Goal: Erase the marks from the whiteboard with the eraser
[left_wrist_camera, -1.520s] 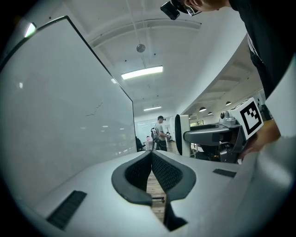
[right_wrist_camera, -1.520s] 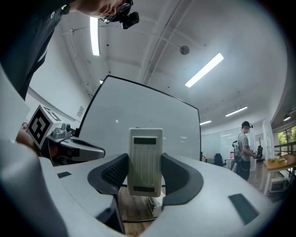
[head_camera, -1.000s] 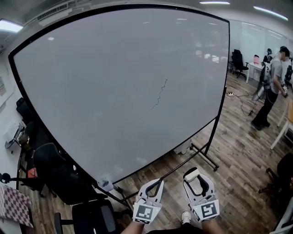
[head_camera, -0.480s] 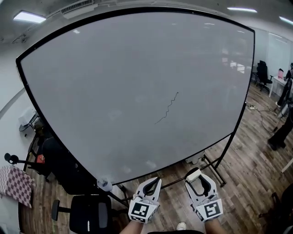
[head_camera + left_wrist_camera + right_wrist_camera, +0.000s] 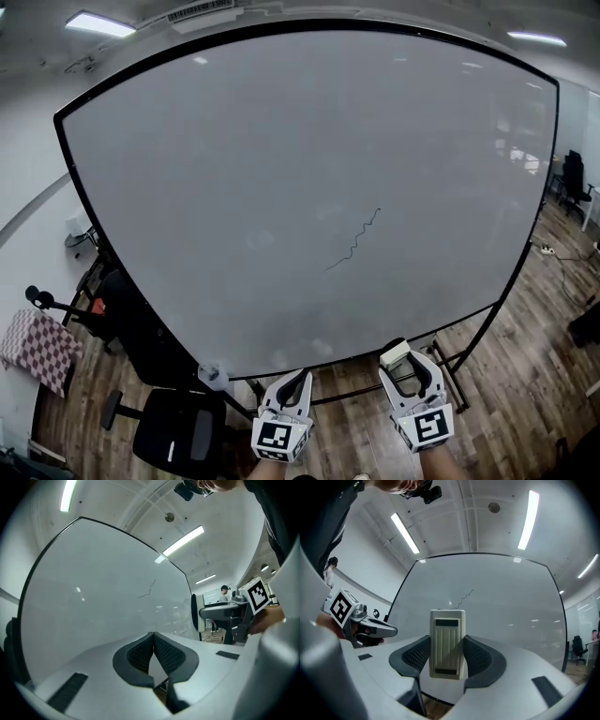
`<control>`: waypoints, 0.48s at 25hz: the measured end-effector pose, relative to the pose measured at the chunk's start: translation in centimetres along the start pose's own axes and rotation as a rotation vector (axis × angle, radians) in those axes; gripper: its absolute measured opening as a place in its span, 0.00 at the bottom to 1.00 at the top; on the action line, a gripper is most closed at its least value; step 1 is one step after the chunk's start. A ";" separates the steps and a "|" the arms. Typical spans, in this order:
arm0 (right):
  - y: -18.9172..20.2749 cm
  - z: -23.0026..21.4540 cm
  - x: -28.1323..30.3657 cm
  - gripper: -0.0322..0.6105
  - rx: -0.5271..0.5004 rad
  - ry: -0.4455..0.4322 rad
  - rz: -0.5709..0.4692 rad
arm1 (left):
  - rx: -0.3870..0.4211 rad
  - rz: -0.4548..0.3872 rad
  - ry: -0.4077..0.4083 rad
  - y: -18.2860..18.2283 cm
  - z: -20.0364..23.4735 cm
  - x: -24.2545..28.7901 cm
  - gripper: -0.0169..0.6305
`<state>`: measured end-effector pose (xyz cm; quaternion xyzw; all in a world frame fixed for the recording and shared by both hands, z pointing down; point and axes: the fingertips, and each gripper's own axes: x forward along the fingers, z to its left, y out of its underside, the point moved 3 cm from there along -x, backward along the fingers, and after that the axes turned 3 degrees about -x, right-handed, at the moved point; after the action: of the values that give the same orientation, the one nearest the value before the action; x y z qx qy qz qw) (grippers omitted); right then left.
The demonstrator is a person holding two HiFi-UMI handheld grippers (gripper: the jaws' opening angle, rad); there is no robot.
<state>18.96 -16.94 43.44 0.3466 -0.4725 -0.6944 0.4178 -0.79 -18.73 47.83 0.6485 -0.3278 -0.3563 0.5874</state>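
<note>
A large whiteboard (image 5: 281, 187) on a black wheeled stand fills the head view. One thin black squiggly mark (image 5: 356, 246) runs across its lower right part; the same mark (image 5: 465, 597) shows in the right gripper view and, small, the mark (image 5: 147, 588) in the left gripper view. My right gripper (image 5: 401, 361) is shut on a cream eraser (image 5: 447, 643), held upright below the board and apart from it. My left gripper (image 5: 298, 381) is shut with nothing in it, low and left of the right one.
A black office chair (image 5: 178, 436) stands at the lower left by the board's stand. A checkered cloth (image 5: 36, 345) lies at the far left. Wooden floor (image 5: 525, 375) spreads to the right, with another chair (image 5: 572, 180) far off.
The view has swung left and closer to the whiteboard, so the mark sits more to the right and lower. The people at the right have left the view. Both grippers hold as before.
</note>
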 end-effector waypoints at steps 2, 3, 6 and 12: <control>-0.7 -1.0 1.2 0.43 -0.020 0.009 -0.004 | 0.011 0.011 -0.003 -0.1 0.5 0.6 0.05; -1.0 -1.5 1.8 0.43 -0.030 0.017 -0.005 | 0.017 0.012 -0.002 -0.3 0.9 1.0 0.05; -2.2 -2.8 3.8 0.43 -0.040 0.040 -0.027 | 0.036 0.011 0.007 -1.0 2.1 1.6 0.06; -5.9 -4.8 7.0 0.43 -0.196 0.070 -0.056 | 0.017 0.003 0.045 -1.6 3.3 2.2 0.06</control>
<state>18.80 -23.87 35.72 0.3411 -0.3775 -0.7362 0.4462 -2.40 -22.22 45.91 0.6609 -0.3185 -0.3378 0.5896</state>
